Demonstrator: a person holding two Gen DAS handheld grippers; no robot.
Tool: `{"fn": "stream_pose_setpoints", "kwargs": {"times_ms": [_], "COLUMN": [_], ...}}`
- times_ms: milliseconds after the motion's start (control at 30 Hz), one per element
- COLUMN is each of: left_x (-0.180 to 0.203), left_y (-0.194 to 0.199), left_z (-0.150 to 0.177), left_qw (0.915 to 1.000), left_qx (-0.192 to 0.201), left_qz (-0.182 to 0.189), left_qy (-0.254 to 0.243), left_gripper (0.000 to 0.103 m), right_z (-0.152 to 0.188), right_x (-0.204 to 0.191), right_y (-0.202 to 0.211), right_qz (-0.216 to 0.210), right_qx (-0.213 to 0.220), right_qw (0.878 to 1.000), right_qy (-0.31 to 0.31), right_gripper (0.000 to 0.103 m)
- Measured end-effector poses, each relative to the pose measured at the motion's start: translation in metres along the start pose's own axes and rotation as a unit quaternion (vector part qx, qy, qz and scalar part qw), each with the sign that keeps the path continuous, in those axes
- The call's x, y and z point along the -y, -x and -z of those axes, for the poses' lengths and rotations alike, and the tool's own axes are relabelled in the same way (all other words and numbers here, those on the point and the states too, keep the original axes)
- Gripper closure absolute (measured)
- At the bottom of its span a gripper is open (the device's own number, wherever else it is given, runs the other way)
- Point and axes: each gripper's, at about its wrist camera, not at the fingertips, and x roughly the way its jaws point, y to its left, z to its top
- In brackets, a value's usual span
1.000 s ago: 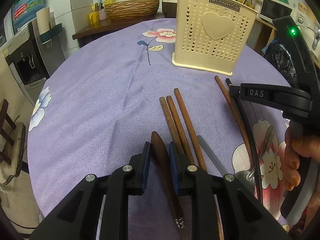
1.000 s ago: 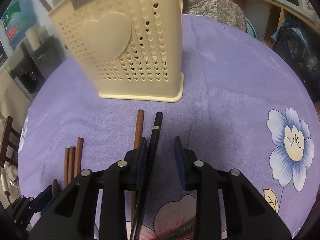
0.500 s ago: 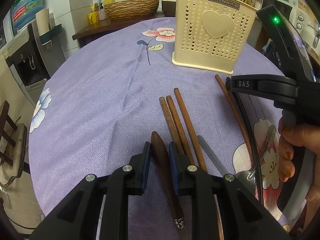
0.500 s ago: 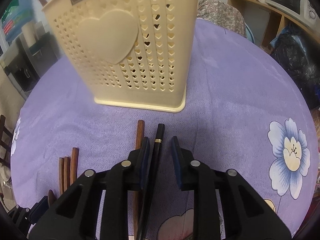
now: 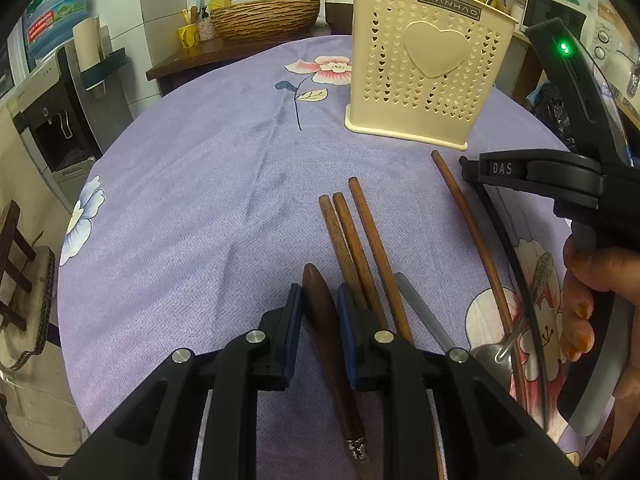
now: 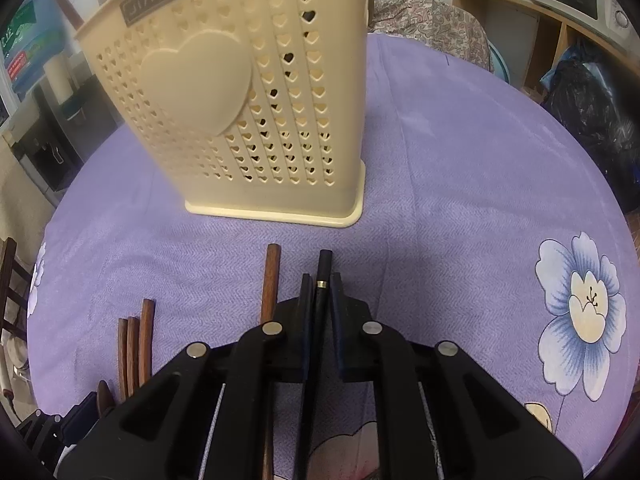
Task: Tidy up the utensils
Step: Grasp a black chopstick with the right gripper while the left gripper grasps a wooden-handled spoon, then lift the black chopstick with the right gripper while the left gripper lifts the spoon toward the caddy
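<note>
A cream utensil holder (image 5: 428,80) with heart holes stands on the purple cloth; it also shows in the right wrist view (image 6: 248,96). My left gripper (image 5: 319,304) is shut on a dark wooden handle (image 5: 328,320) lying on the cloth. My right gripper (image 6: 321,286) is shut on a black chopstick (image 6: 322,276) with a gold band, just in front of the holder. Three brown sticks (image 5: 360,240) lie right of my left gripper. A long brown stick (image 5: 468,216) lies beside the black chopstick.
A grey handle (image 5: 420,308) and a metal spoon (image 5: 520,320) lie at the right on a flower print. The round table's edge (image 5: 76,240) curves at left. A wicker basket (image 5: 264,18) sits on a counter behind.
My right gripper has closed from open onto the black chopstick and moved nearer the holder. My left gripper has stayed shut on the dark handle.
</note>
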Motion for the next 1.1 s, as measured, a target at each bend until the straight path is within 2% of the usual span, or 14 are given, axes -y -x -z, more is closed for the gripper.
{"fn": "stream_pose_setpoints", "kwargs": {"times_ms": [333,500,867,1100], "left_x": [-0.005,-0.008,-0.021,-0.033], "left_y": [0.0,0.007,0.038,0.073], "left_z": [-0.002,-0.009,-0.033,-0.055], "left_qw": [0.9999,0.9997,0.9962,0.9907], "left_qx": [0.003,0.023,0.078,0.13], "left_qz": [0.011,0.011,0.032,0.03], "left_qy": [0.006,0.009,0.02,0.027], "left_gripper": [0.085,0.086,0.087,0.087], "right_z": [-0.001,-0.001,-0.001,-0.009], "right_x": [0.017,0.026,0.034,0.04], "right_y": [0.008,0.023,0.088,0.147], "right_qz": [-0.017,-0.03,-0.061,-0.085], "right_qx": [0.014,0.035,0.112,0.179], "right_qw": [1.0,0.999,0.992,0.98], "right_qy": [-0.017,-0.023,0.002,0.015], "right_gripper": [0.095,0.095,0.095,0.095]}}
